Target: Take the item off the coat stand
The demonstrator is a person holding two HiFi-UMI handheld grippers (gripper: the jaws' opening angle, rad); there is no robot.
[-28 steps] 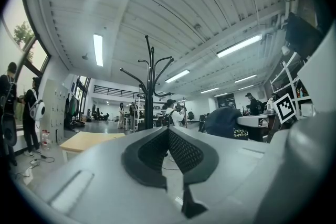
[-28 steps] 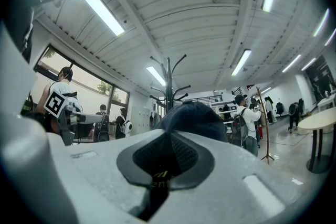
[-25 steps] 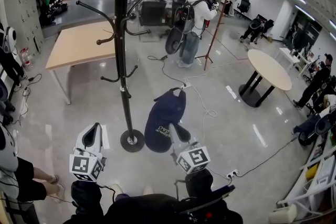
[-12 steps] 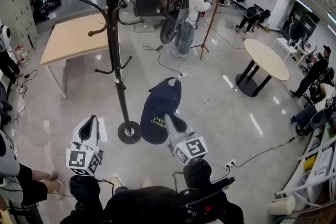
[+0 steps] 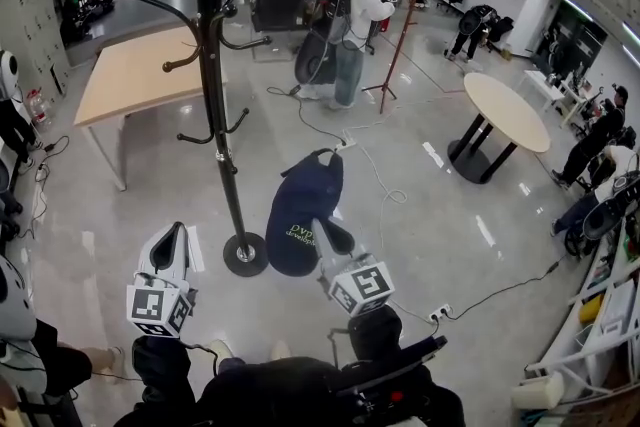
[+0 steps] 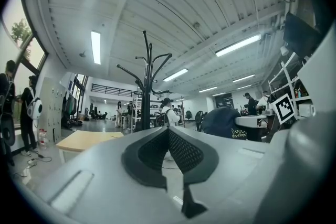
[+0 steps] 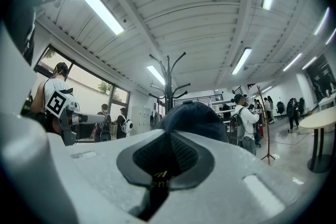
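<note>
The navy cap (image 5: 303, 215) is clamped by its edge in the closed tongs of the right gripper (image 5: 328, 237) and is held clear of the coat stand (image 5: 217, 115), just beside its base. The hooks in view are bare, so the removal itself is judged done. The left gripper (image 5: 172, 247) is kept low with its tongs together on nothing, and at most a setting-down of the cap is left.

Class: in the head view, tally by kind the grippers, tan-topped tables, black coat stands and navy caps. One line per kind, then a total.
Grippers: 2, left gripper, right gripper
Tables: 2, rectangular table, round table
Coat stand: 1
Cap: 1
Total: 6
</note>
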